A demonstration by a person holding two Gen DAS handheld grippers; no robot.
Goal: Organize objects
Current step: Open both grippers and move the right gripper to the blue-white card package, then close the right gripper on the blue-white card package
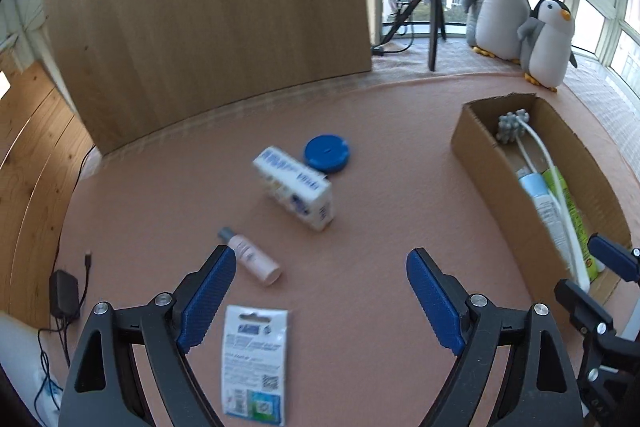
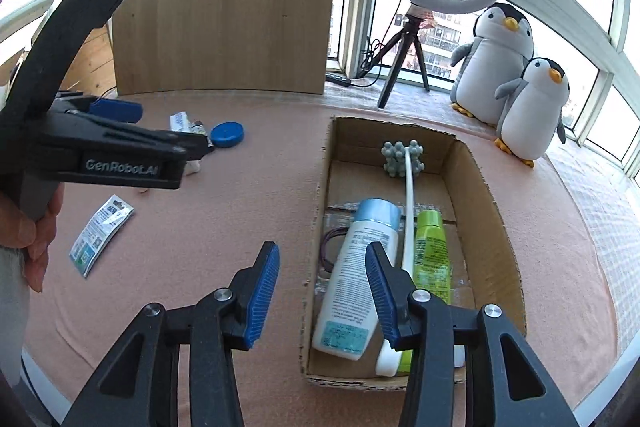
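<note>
Both pads of my left hand-held gripper (image 1: 320, 301) stand wide apart, empty, above a sachet (image 1: 255, 359). My right hand-held gripper (image 2: 322, 293) is part open, holding nothing, over the white bottle (image 2: 354, 283) in the cardboard box (image 2: 492, 211).

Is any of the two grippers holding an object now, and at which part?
Nothing is held. The left gripper is open over the bare cloth. The right gripper is open above the cardboard box, touching nothing.
</note>
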